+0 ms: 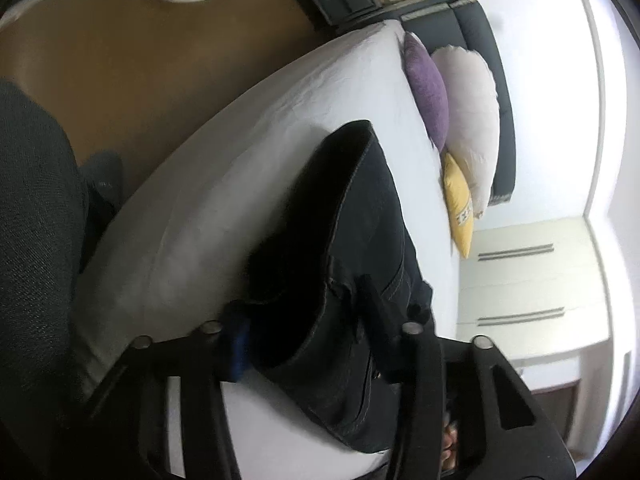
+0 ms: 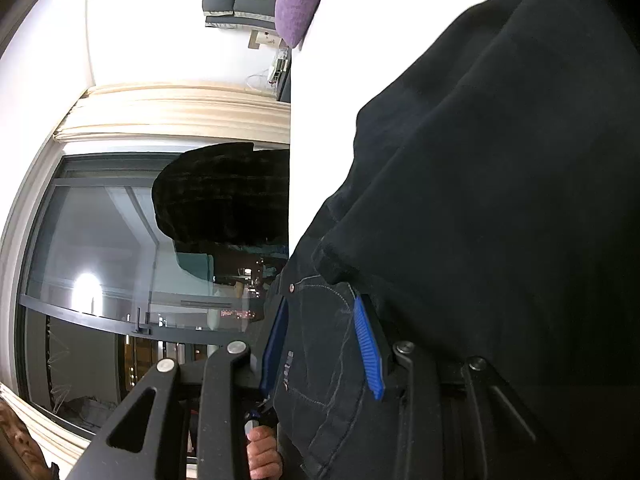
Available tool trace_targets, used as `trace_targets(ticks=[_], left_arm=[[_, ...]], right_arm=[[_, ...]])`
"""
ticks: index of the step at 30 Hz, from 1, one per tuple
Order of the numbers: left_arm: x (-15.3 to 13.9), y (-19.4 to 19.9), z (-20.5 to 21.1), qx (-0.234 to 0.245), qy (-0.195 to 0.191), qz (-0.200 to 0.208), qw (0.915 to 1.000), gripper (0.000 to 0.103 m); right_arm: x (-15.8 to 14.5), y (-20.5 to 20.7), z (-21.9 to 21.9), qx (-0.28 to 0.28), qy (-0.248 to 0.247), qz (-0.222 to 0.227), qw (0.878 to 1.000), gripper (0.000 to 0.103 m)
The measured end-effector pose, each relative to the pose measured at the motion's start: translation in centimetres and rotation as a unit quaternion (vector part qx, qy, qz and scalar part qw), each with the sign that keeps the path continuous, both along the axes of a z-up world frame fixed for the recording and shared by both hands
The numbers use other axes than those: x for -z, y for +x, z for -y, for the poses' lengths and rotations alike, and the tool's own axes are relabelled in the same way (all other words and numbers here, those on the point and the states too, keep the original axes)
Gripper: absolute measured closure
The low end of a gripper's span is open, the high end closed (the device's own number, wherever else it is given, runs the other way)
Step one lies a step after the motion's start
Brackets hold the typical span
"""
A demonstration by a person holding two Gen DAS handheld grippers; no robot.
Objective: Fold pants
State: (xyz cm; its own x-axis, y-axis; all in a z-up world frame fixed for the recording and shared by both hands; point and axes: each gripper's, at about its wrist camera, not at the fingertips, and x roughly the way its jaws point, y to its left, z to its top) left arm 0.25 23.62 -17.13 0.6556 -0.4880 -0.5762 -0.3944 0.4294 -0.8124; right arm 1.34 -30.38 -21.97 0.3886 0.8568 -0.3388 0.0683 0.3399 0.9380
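Left gripper (image 1: 316, 340): black fingers clamped on the waist end of the dark jeans (image 1: 352, 248); blue pad visible on the left finger.
Right gripper (image 2: 324, 344): blue ribbed pads (image 2: 370, 350) pressed against both sides of the jeans' pocket area, cloth pinched between.
Jeans: held up above the white bed (image 1: 240, 168), folded leg draped away from the camera.
Cushions: purple cushion (image 1: 426, 92), white pillow (image 1: 472, 120) and yellow cushion (image 1: 458, 204) line the dark headboard (image 1: 502, 92).
Background: white drawer unit (image 1: 532, 280); large window (image 2: 100, 260) in the right wrist view.

pants (image 1: 352, 248): 1
grippers: 2, left (image 1: 316, 344), right (image 2: 324, 344)
pillows: 3, purple (image 1: 426, 88), white (image 1: 472, 120), yellow (image 1: 458, 204), 2 o'clock
bed (image 1: 224, 184): 1
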Motion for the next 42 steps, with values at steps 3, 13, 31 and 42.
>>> trace_targets(ticks=[3,13,31,42], left_arm=[[0.4,0.4,-0.4,-0.005,-0.026,0.001,0.9996,0.076],[-5.3,1.2,0.8,0.027,0.031,0.067,0.9969,0.091],[-18.2,7.3,24.7,0.258,0.222,0.229,0.9120,0.091],[-13.6,8.1,39.1,0.382,0.286,0.219,0.8509,0.091]], right_arm=[[-0.3,0.3,-0.8,-0.013,-0.001,0.003,1.000,0.064],[0.7,1.8,-3.0,-0.063,-0.105,-0.047,0.991,0.082],[-5.4,-0.2,4.5,0.031,-0.074,0.055,0.995,0.003],[-9.5,-1.6,10.8,-0.031,-0.066,0.073,0.995,0.003]])
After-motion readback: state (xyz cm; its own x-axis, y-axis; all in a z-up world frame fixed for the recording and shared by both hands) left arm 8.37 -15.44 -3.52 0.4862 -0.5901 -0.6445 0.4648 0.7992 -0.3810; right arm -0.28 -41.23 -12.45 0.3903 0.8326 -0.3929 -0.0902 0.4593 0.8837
